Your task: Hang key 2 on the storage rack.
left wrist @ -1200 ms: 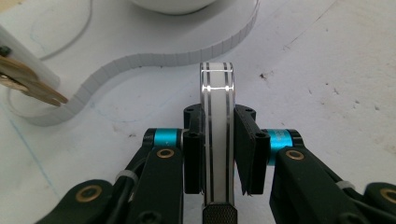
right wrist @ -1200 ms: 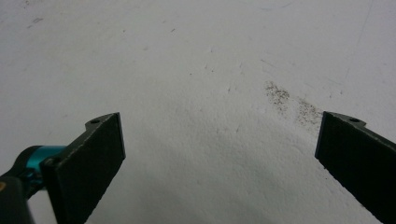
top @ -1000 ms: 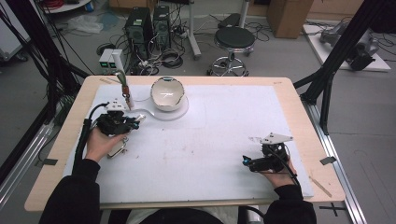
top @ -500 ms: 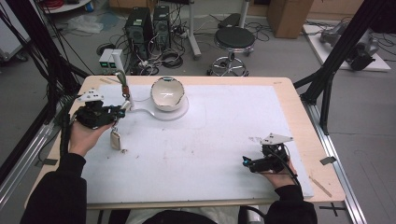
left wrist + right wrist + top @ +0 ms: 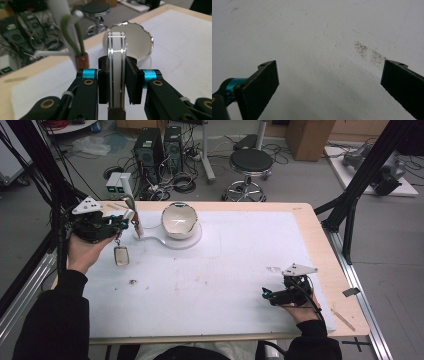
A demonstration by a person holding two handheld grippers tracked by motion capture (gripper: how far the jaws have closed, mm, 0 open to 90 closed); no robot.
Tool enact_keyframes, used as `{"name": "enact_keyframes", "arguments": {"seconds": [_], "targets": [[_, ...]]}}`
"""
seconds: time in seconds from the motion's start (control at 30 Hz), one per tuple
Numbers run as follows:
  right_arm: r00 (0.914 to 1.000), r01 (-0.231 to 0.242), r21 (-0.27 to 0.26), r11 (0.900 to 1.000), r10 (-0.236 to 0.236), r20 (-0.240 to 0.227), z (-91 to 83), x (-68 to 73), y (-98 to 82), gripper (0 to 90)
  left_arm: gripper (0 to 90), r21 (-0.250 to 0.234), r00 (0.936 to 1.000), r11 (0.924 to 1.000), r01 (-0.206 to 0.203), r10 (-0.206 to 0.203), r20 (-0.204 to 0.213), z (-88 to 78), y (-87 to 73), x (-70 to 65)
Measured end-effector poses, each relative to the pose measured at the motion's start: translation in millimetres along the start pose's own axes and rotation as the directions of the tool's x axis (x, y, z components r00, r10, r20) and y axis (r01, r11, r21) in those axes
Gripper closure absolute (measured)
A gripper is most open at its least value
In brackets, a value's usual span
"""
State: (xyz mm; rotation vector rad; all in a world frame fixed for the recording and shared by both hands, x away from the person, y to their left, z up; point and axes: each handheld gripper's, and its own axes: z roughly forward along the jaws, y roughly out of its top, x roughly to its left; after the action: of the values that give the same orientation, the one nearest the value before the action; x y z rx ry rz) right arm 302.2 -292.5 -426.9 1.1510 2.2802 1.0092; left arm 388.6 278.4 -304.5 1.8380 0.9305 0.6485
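Left gripper point(image 5: 131, 216), raised over the table's far-left corner, is clamped on a small flat mirror-like object with a chrome frame point(image 5: 115, 72); the left gripper view shows both pads pressed against its narrow edges, the piece standing upright between them with a knurled stub at its lower end; in the high view a small rectangular tag point(image 5: 121, 255) hangs below the gripper on a short chain, clear of the white mat point(image 5: 235, 270). Right gripper point(image 5: 265, 294) rests low on the mat near the right front edge, well apart from the work; its jaws stand wide with nothing but bare mat between them.

Nearby items: a white stand with a green-wrapped branch point(image 5: 72, 37) and a white bowl-shaped dish point(image 5: 179, 220) on a clear base point(image 5: 192, 240), both just beyond the held object; whether the stand has a free hook I cannot tell.

Assessment: the pick-up appears complete, the object being secured and off the surface; placement remains outstanding, probably onto the stand or into the dish, though the destination is a judgement only; the right gripper has no evident part in the work at present.
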Motion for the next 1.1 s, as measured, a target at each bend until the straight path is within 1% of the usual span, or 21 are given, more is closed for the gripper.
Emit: {"name": "enact_keyframes", "arguments": {"seconds": [0.1,0.13,0.2,0.23,0.3,0.37,0.47,0.57,0.63,0.7,0.8,0.83,0.87,0.9,1.0,1.1], "targets": [[1.0000,0.003,-0.001,1.000,-0.003,-0.001,0.1,-0.5,-0.6,0.6,74.4,-0.027,0.9998,0.9995,0.018,-0.018,-0.004,-3.6,3.2,5.1],[1.0000,-0.003,0.000,1.000,0.003,-0.003,0.3,-0.5,-0.7,0.7,74.4,-0.025,0.9998,0.9995,0.020,-0.020,-0.005,-4.4,4.1,6.7],[1.0000,-0.001,0.001,1.000,0.001,-0.002,0.6,-0.4,-0.7,0.6,74.4,-0.032,0.9997,0.9992,0.022,-0.022,-0.012,-5.5,6.8,9.9],[1.0000,0.003,-0.001,1.000,-0.003,-0.003,0.6,-0.6,-0.6,0.6,74.4,-0.041,0.9994,0.9987,0.032,-0.032,-0.011,-6.0,8.5,11.4],[1.0000,0.003,-0.001,1.000,-0.003,-0.003,0.4,-0.4,-0.6,0.7,74.4,-0.048,0.9991,0.9981,0.039,-0.040,-0.015,-6.5,11.8,13.5],[1.0000,-0.004,0.004,1.000,0.004,-0.006,0.2,0.5,-0.5,0.7,74.4,-0.049,0.9990,0.9980,0.040,-0.041,-0.020,-6.7,14.8,15.2],[1.0000,-0.001,0.009,1.000,0.001,-0.004,0.8,0.6,-0.4,0.7,74.4,-0.052,0.9990,0.9981,0.032,-0.033,-0.030,-7.4,19.5,17.7],[1.0000,-0.004,0.012,1.000,0.004,-0.006,1.8,1.3,-0.6,0.6,74.4,-0.069,0.9987,0.9970,0.033,-0.036,-0.037,-8.1,24.4,21.2],[1.0000,-0.002,0.013,1.000,0.002,-0.006,2.0,1.0,-0.7,0.7,74.4,-0.079,0.9980,0.9964,0.032,-0.036,-0.051,-7.8,27.1,23.2],[1.0000,-0.003,0.012,1.000,0.003,-0.003,2.5,1.0,-1.0,0.7,74.4,-0.087,0.9973,0.9953,0.043,-0.048,-0.055,-6.6,30.7,26.2],[1.0000,-0.001,0.016,1.000,0.001,-0.002,3.7,1.2,-1.4,0.7,74.4,-0.091,0.9972,0.9950,0.042,-0.047,-0.058,-6.1,35.0,30.7],[1.0000,-0.005,0.021,1.000,0.005,-0.005,4.0,1.9,-1.4,0.6,74.4,-0.086,0.9969,0.9953,0.044,-0.049,-0.061,-5.4,36.9,33.6],[1.0000,-0.005,0.021,1.000,0.005,-0.005,4.0,1.9,-1.4,0.6,74.4,-0.086,0.9969,0.9953,0.044,-0.049,-0.061,-5.4,36.9,33.6],[1.0000,0.000,0.019,1.000,0.000,-0.006,4.2,1.8,-1.3,0.7,74.4,-0.085,0.9966,0.9956,0.039,-0.045,-0.069,-5.4,37.8,36.0],[1.0000,0.006,0.018,1.000,-0.006,-0.007,4.5,2.3,-0.3,0.6,74.5,-0.081,0.9962,0.9960,0.037,-0.043,-0.075,-4.8,38.6,42.0],[1.0000,0.001,0.018,1.000,-0.001,0.000,4.4,1.9,1.2,0.6,74.5,-0.102,0.9942,0.9944,0.026,-0.037,-0.101,-1.6,37.8,48.1]]}}
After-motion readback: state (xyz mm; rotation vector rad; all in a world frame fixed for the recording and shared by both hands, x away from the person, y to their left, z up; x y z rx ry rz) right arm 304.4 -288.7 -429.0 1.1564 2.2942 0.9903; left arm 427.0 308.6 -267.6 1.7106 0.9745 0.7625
